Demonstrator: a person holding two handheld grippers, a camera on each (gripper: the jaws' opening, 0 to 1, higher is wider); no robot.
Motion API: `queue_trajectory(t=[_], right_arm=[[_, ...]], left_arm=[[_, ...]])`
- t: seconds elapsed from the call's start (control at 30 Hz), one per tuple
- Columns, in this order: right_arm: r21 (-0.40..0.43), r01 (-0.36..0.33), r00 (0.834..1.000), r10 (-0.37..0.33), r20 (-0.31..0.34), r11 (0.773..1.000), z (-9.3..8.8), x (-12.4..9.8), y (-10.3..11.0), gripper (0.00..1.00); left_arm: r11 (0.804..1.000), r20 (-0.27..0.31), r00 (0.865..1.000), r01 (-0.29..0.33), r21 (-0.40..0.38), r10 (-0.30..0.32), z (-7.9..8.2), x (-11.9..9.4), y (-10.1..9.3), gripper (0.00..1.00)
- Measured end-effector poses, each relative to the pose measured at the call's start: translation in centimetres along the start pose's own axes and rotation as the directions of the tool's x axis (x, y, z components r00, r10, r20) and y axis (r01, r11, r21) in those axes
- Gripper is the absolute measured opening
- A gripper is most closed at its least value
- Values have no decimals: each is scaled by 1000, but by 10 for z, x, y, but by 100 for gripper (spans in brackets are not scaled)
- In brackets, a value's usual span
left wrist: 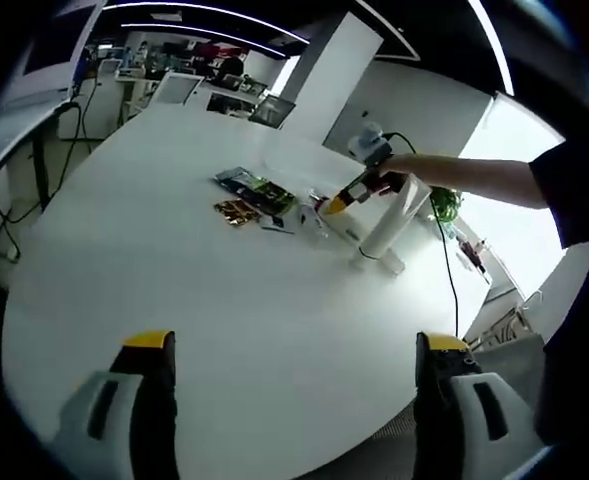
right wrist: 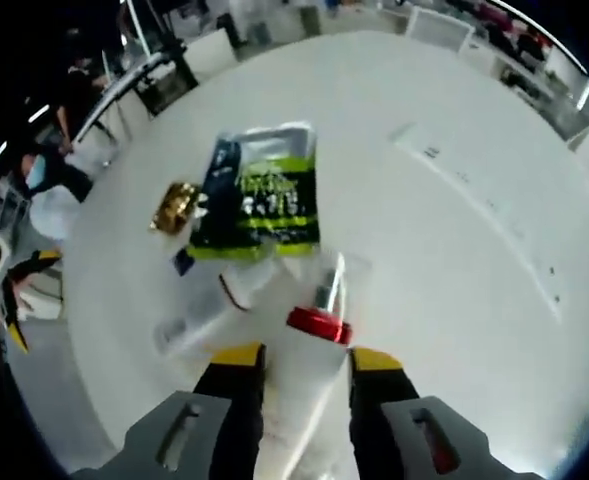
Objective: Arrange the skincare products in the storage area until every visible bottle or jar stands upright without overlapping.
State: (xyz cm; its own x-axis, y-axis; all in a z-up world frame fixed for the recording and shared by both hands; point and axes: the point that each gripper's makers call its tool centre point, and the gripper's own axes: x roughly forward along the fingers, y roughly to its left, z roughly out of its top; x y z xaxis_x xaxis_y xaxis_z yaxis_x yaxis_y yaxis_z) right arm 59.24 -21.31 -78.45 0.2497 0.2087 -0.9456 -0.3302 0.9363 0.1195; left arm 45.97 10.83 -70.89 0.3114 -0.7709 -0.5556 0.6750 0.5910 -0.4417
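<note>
My right gripper [right wrist: 306,358] is low over the white table [right wrist: 454,250], shut on a white bottle with a red cap [right wrist: 318,325] that lies between its jaws. Just beyond lie a clear bottle [right wrist: 331,275], a clear tube [right wrist: 199,318], a green-and-black packet [right wrist: 259,190] and a gold item [right wrist: 174,206]. In the left gripper view, the same packet [left wrist: 259,190] and gold item [left wrist: 236,211] lie mid-table, with the right gripper [left wrist: 336,205] beside them. My left gripper [left wrist: 296,348] hangs open near the table's front edge, holding nothing. It appears as the left gripper [right wrist: 24,297] at the far left.
A person's arm [left wrist: 474,180] reaches in from the right over the table [left wrist: 174,270]. A black cable [left wrist: 446,262] runs off the table's right side near a plant [left wrist: 444,205]. Desks and chairs [left wrist: 189,88] stand beyond the far edge.
</note>
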Motion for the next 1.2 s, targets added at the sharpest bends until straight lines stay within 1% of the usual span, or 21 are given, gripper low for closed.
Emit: queue_trajectory(t=[0.17, 0.43, 0.53, 0.57, 0.63, 0.67, 0.7, 0.73, 0.77, 0.87, 1.07, 1.2], right_arm=[[13, 4, 1000, -4, -17, 1000, 0, 4, -1, 28], [47, 23, 999, -21, -43, 999, -3, 7, 1, 29], [-12, 34, 997, -35, -67, 999, -3, 7, 2, 29], [-55, 41, 996, -45, -77, 998, -4, 6, 2, 29], [-92, 67, 993, -76, -94, 993, -6, 7, 2, 29], [-121, 78, 990, -90, -105, 990, -7, 7, 2, 28], [-175, 97, 985, -120, -127, 980, -8, 7, 3, 28], [-191, 102, 983, -128, -133, 976, -8, 8, 2, 27], [-156, 88, 986, -108, -124, 984, -6, 8, 5, 26], [-96, 89, 989, -99, -108, 991, -6, 7, 2, 24], [-115, 80, 993, -89, -75, 990, -8, 5, 0, 21], [-114, 66, 997, -69, -25, 991, -7, 4, -1, 20]], left_arm=[[1000, -2, 1000, -6, -9, 6, -2, 0, 3, 94], [1000, -3, 1000, -1, -4, 1, 2, 4, 3, 94], [1000, -5, 1000, 2, -1, -2, 2, 5, 2, 93], [1000, -5, 1000, 3, -2, -3, 2, 6, 1, 93], [1000, -8, 1000, 5, -4, -5, 1, 7, 1, 92], [1000, -10, 1000, 6, -5, -6, 1, 8, 1, 92], [1000, -11, 1000, 8, -5, -8, 0, 9, 0, 92], [1000, -12, 1000, 8, -5, -8, 0, 9, 0, 92], [1000, -14, 1000, 11, -4, -11, 0, 10, -1, 92], [1000, -10, 1000, 12, -3, -12, 1, 10, -2, 92], [1000, -16, 1000, 7, -3, -7, -1, 9, -1, 92], [1000, -18, 1000, 4, 0, -4, -1, 7, -1, 92]])
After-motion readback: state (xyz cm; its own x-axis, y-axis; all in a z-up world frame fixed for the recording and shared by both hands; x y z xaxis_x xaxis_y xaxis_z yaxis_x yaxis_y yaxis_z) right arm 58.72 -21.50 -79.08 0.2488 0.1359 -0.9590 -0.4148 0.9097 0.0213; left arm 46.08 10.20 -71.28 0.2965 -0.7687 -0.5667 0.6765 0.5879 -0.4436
